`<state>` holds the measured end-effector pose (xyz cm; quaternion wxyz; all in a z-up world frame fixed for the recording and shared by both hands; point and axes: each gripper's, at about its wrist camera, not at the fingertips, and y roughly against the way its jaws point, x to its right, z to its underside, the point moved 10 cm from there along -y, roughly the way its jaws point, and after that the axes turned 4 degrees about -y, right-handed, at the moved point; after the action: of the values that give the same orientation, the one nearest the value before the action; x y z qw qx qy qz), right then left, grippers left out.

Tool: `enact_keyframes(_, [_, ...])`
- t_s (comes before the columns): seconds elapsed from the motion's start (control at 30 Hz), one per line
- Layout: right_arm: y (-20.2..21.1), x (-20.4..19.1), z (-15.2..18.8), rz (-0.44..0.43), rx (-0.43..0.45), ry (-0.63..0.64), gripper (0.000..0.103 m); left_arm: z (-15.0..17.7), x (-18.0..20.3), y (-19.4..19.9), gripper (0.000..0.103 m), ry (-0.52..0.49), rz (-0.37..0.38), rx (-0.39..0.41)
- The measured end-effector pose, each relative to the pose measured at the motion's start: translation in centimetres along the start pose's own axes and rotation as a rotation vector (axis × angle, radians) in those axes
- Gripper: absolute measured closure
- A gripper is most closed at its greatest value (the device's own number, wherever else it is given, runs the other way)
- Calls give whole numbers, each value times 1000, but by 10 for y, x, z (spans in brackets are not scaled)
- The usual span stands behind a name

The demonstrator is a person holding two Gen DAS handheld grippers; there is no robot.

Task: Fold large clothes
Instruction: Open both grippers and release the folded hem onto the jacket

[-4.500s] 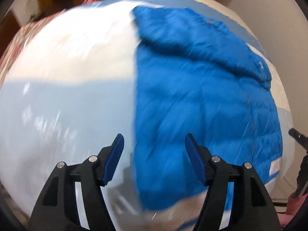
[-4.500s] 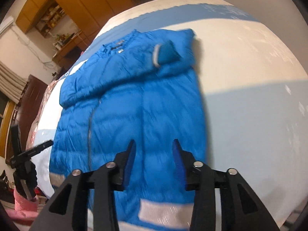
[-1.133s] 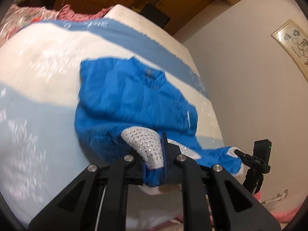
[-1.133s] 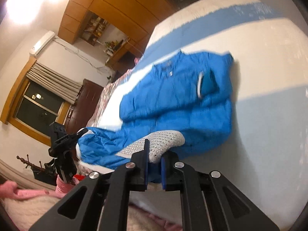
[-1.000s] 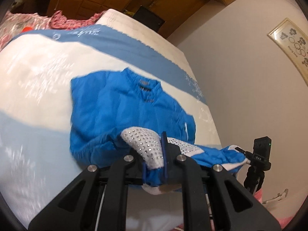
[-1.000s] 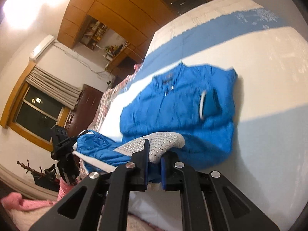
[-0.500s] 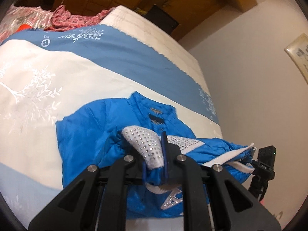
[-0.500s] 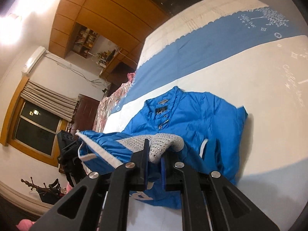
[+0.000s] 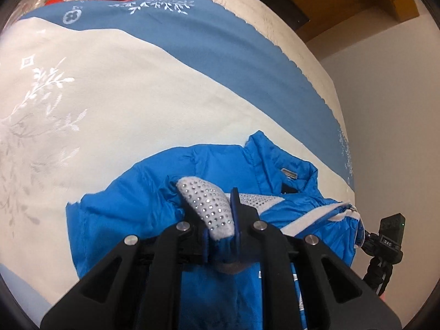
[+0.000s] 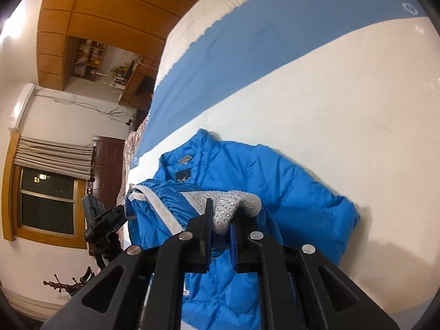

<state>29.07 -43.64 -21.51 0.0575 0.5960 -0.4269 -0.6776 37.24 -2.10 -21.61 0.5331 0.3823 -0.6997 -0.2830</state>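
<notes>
in the left wrist view, the left gripper (image 9: 220, 236) at the lower centre is clenched on the grey studded hem (image 9: 209, 209) of the blue jacket (image 9: 132, 206), which lies in the lower half of the frame on the white and blue bed cover (image 9: 137, 96). a small black camera (image 9: 390, 236) stands at the right edge. in the right wrist view, the right gripper (image 10: 221, 236) at the lower centre grasps the same hem (image 10: 233, 206), and the jacket (image 10: 275, 192) spreads across the middle. a window (image 10: 46, 200) is at the left.
</notes>
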Motion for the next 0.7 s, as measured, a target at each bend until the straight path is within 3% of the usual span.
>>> enact_keyframes(0.2, [-6, 8, -3, 30, -30, 9, 86, 0, -6, -7, 88, 20, 18, -33])
enact_keyframes(0.27, [0, 3, -1, 20, -30, 26, 77, 2, -5, -3, 85, 32, 40, -42])
enact_keyframes(0.3, [4, 0, 1, 18, -27, 39, 74, 3, -3, 2, 82, 28, 57, -49])
enact_keyframes(0.33, [9, -2, 2, 22, -21, 50, 64, 4, 0, 6, 79, 23, 71, -51])
enact_keyframes(0.37, [18, -3, 4, 42, 1, 71, 42, 7, 2, 13, 72, 17, 89, -51])
enact_keyframes(0.43, [32, -5, 8, 66, 32, 113, 36, 13, 4, 30, 62, 5, 114, -36])
enact_keyframes(0.47, [40, -7, 13, 61, 32, 125, 36, 17, 4, 43, 47, -10, 113, -14])
enact_keyframes(0.5, [44, -6, 17, 69, 32, 131, 36, 19, 4, 50, 40, -27, 103, 8])
enact_keyframes(0.6, [44, 3, 29, 141, 24, 165, 36, 32, -4, 70, 40, -143, -44, 70])
enact_keyframes(0.7, [26, 16, 38, 203, -9, 170, 36, 55, -6, 58, 38, -231, -147, 36])
